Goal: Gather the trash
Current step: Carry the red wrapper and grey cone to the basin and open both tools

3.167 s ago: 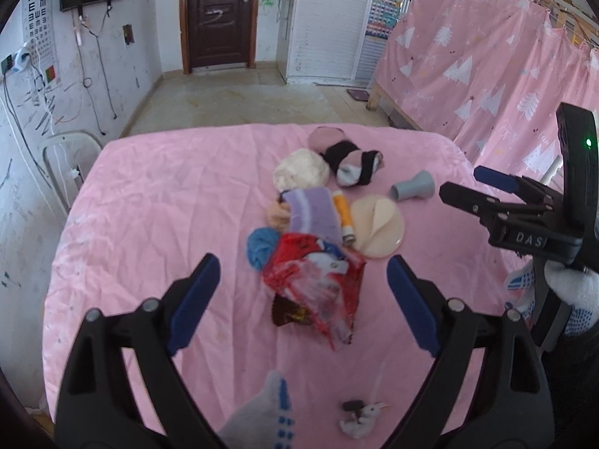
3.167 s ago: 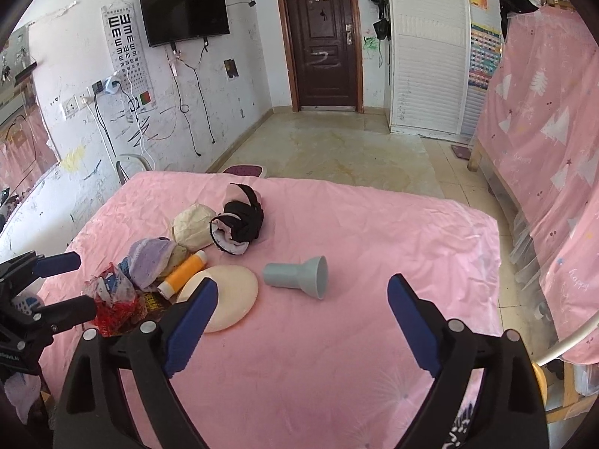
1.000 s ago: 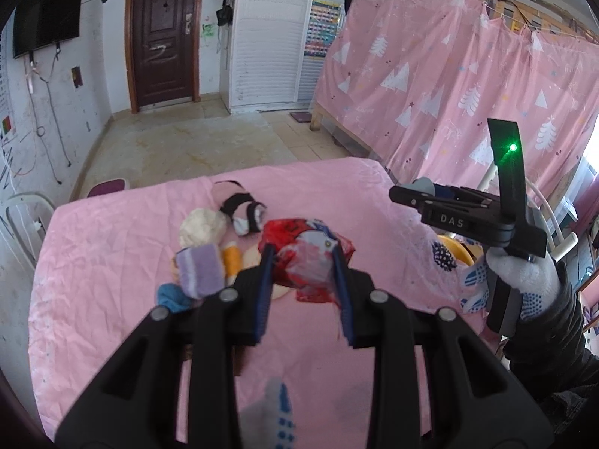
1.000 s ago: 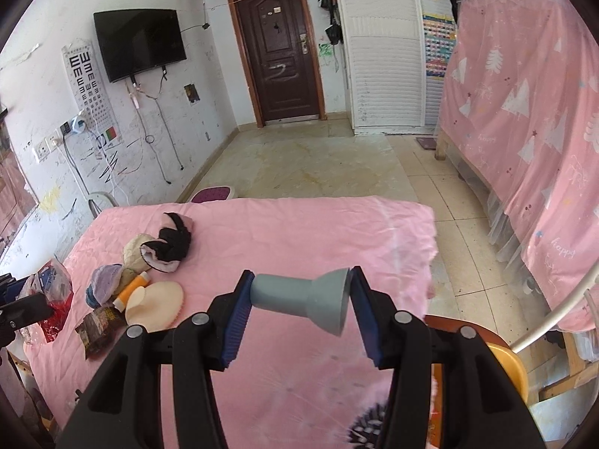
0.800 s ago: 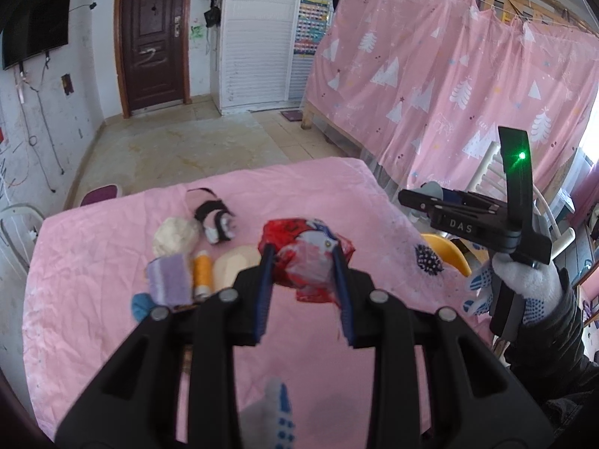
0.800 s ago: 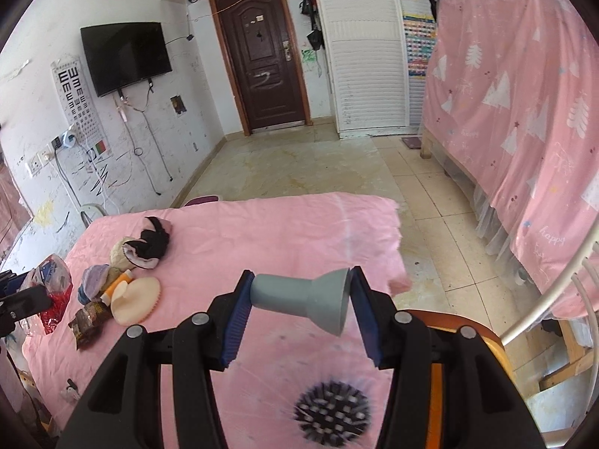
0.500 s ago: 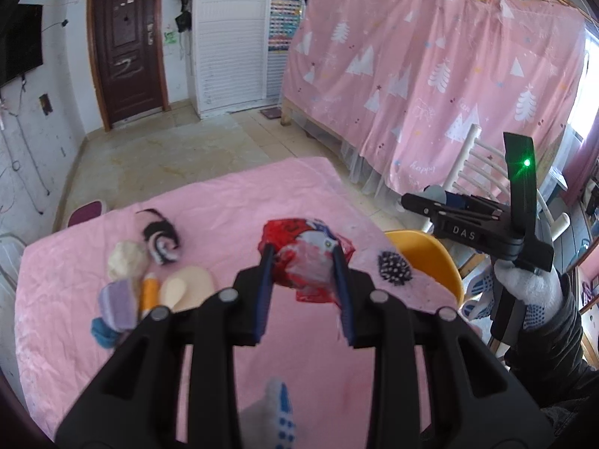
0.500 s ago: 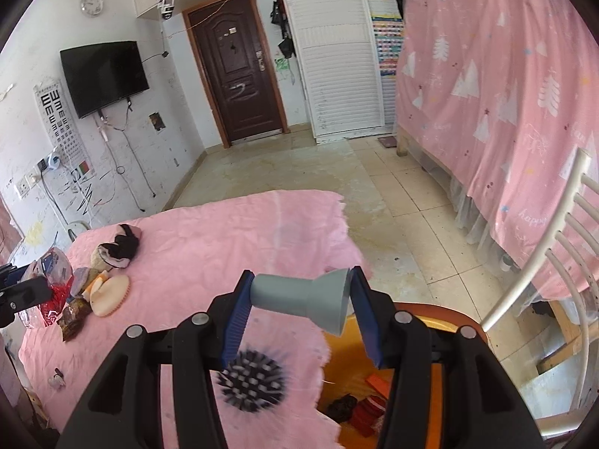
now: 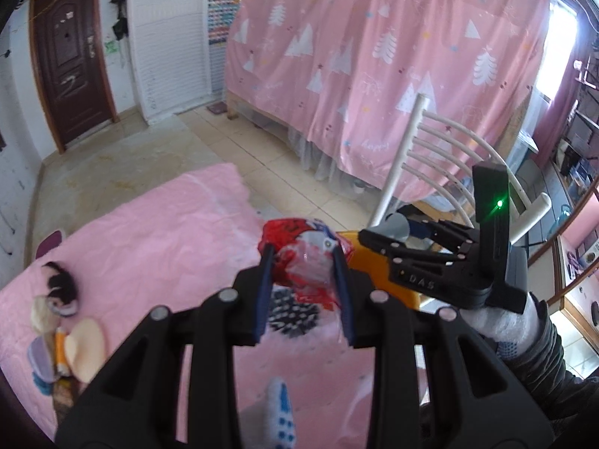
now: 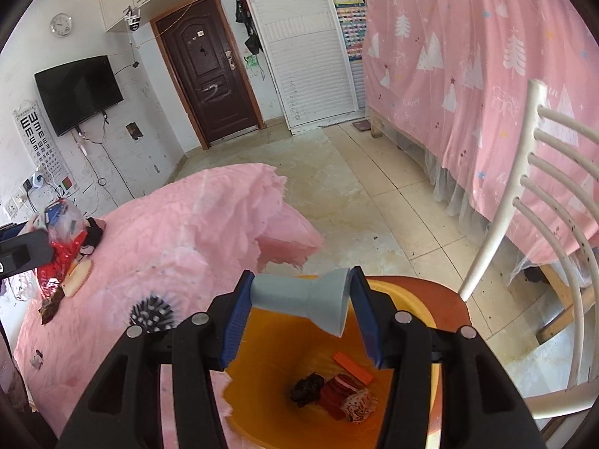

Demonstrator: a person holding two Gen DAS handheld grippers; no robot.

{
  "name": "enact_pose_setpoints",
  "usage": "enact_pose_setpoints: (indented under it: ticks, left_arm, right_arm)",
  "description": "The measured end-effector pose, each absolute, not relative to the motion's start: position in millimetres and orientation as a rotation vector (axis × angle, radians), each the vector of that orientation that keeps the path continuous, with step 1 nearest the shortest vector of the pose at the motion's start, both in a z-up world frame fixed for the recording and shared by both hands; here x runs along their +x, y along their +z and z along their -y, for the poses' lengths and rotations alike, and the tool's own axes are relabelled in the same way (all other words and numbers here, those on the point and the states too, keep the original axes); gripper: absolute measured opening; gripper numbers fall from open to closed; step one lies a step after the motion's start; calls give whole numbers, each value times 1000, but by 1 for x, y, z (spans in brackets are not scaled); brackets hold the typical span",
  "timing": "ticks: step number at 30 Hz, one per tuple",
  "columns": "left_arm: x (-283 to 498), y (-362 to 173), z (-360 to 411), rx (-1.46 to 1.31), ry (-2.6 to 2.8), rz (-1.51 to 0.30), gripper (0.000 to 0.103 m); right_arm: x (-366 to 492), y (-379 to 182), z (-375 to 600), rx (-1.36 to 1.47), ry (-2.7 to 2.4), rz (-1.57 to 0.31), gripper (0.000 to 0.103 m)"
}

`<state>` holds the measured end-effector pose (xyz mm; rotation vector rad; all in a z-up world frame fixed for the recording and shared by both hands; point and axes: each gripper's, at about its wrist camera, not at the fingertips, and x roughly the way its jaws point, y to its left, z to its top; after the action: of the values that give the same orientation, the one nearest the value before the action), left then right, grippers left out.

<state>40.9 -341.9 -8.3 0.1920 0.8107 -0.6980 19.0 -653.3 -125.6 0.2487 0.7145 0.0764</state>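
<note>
Right wrist view: a grey funnel [image 10: 303, 301] is clamped crosswise by the right gripper [image 10: 299, 318] above the orange basin [image 10: 397, 292] at lower centre, positioned for dropping. Left wrist view: a red wrapper [image 9: 303, 258] is pinched by the left gripper [image 9: 303, 292], carried toward the basin.

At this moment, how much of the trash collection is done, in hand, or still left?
Done: a few scraps already lie in the orange basin. In hand: the left gripper clamps a red wrapper, and the right gripper holds a grey funnel above the basin. Left: the spiky ball and the small pile on the pink table.
</note>
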Motion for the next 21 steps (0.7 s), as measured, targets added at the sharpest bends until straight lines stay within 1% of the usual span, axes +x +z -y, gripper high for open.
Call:
enact_pose_setpoints:
  ticks: [8,11,13,14,17,21]
  left_arm:
    - [46,-31,387,227,-743,-872,29]
    - [48,-36,397,230,-751,-891,35]
    - [50,-38,401,221,-757,-902,49]
    - [50,-38,402,216,-758,-904,52]
    - [50,-37,402,210,-754,-900,53]
    - [50,-34,394,194,-741,-904,53]
  right_arm:
    - [12,-146,669,280,75,-740,42]
    - [11,-150,673,291,75,-745,43]
    - [10,-152,675,295,71,-748,43]
    - [9,-152,676,299,70,-747,45]
    - [7,-152,677,299,62,-743,50]
    - [6,-148,672,294,56,-741,50]
